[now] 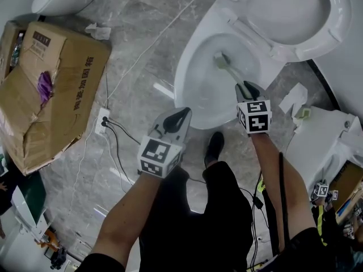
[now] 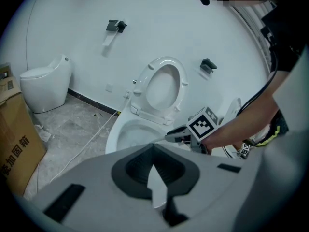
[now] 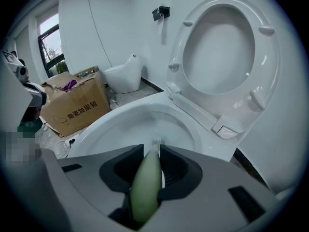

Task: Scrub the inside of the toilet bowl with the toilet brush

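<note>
tongs on the right (image 3: pixel 152 148) clamped shut on the pale green handle of the toilet brush (image 1: pixel 226 66), no slack showing in the grip. bristle end down inside the toilet bowl (image 1: pixel 190 72), toward the hinge side, with the seat (image 1: pixel 295 16) tipped up behind. left tongs (image 1: pixel 180 118) closed on nothing, held over the floor (image 1: pixel 130 67) just beside the bowl's rim. probably mid-scrub. best done with a firm squeeze so the handle cannot twist, bristles pressed flat to the porcelain, swept round under the rim and then lower, in short strokes to avoid splashing.
</note>
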Motion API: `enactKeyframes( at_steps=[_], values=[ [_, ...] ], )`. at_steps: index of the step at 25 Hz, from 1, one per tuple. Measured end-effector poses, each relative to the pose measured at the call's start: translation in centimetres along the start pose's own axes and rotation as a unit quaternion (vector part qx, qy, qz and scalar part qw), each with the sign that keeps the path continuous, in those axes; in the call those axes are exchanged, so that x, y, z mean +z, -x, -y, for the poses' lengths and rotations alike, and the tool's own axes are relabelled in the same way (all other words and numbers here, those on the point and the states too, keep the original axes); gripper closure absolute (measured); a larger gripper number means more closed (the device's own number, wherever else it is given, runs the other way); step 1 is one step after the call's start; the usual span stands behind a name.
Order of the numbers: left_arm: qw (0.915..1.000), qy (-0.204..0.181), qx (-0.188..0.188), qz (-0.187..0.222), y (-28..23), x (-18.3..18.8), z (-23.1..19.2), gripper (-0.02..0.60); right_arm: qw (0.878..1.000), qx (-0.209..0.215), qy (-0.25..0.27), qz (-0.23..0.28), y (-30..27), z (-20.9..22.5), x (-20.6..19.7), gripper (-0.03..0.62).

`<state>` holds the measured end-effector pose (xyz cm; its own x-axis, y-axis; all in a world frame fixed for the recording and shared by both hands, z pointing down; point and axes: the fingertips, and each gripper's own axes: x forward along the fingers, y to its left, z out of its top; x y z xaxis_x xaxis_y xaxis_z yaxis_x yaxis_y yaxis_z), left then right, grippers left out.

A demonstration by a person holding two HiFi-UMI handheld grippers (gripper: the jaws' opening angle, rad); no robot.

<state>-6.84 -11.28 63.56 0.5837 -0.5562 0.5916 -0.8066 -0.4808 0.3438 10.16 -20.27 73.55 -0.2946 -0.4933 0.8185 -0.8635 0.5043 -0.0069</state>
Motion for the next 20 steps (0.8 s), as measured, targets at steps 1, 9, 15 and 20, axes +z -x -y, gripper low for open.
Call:
enactKeyframes(
  at_steps=[1,9,15,20],
  values=[
    [1.0,0.0,-0.001,0.0,-0.1,0.0,0.0,0.572,1.0,-0.003,0.0,0.0,-0.2,0.3,0.1,0.482],
    [1.0,-0.004,-0.004,-0.004,-0.5,0.1,0.1,0.572,0.999,-0.03,-0.009,0.007,-0.9,2.2,1.0,0.482],
    [0.9999,-0.009,-0.008,-0.007,-0.8,0.3,0.7,0.572,0.999,-0.046,-0.016,-0.003,0.0,3.3,-0.4,0.482],
    [0.9997,-0.014,-0.014,-0.01,-0.9,0.2,1.3,0.572,0.999,-0.047,-0.024,-0.002,0.9,3.5,-1.4,0.482]
  ],
)
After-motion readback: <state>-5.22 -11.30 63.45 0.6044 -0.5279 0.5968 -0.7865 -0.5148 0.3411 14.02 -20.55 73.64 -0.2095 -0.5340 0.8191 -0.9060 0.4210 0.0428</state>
